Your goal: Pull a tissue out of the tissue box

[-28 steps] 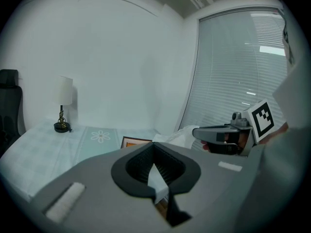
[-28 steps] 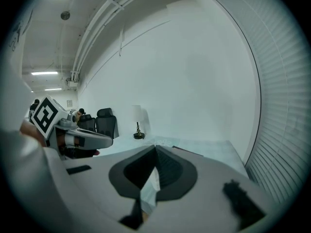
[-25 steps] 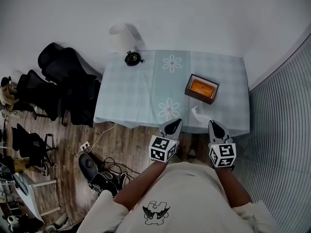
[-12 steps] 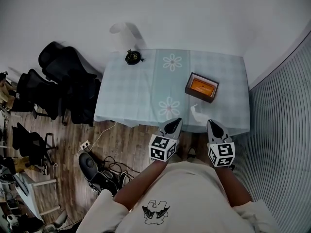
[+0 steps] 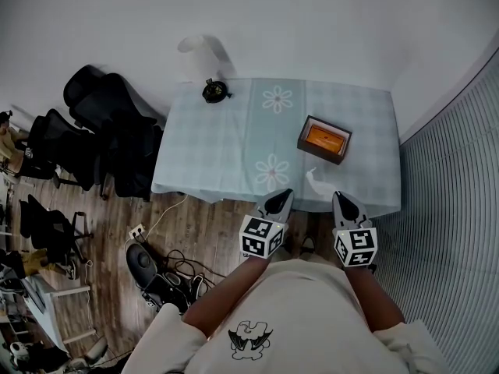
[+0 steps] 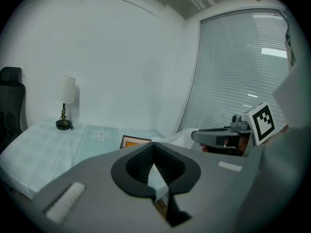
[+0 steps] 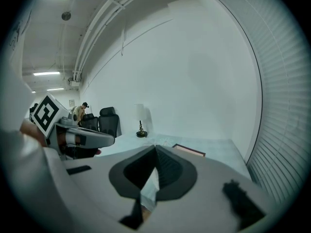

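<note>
So I had both grippers parked close to the body, short of the near edge of the table (image 5: 210, 146), noses aimed at it. The left gripper (image 5: 282, 196) had its jaws pinched together with nothing in them, and the right gripper (image 5: 341, 197) was the same: tips meeting, empty. To me that looked like a neutral rest pose, hands out of the way so the head view got a clean look at the whole tabletop.

The box (image 5: 323, 140) sat right of centre on the checked cloth, a bit skewed, orange top facing up. That put it on the right gripper's side, so I'd guess that was the hand meant to do the pulling.

One white tissue (image 5: 314, 179) lay loose and crumpled on the cloth, between the box and the front edge, near the right gripper's nose but not touching it. With a tissue already out and both jaws empty, I'd call the job pretty much done.

The lamp (image 5: 199, 56) at the far corner and the chairs (image 5: 109, 131) off to the left weren't in the way.
</note>
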`<state>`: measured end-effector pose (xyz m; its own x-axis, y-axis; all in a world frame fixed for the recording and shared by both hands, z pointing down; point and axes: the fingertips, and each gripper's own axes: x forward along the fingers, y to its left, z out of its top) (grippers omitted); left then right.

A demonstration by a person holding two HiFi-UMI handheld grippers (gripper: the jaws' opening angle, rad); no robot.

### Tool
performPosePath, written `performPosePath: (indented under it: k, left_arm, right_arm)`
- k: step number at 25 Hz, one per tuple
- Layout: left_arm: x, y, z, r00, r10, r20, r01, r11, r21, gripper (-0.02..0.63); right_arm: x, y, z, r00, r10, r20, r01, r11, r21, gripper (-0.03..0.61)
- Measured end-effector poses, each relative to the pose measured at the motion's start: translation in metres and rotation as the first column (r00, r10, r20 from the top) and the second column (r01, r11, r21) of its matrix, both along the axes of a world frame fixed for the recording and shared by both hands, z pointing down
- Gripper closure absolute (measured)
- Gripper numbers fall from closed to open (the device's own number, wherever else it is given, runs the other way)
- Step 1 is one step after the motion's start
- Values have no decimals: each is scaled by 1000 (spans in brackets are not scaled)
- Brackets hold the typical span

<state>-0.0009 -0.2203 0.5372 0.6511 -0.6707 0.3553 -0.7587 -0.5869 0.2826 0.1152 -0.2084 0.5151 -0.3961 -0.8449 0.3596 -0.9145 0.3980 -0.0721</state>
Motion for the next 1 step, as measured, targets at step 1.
performPosePath:
  k: [1]
  left_arm:
    - [0,0,0,1000,0,0,0,1000,-1,607]
  right_arm:
    - [0,0,0,1000,0,1,0,1000,0,568]
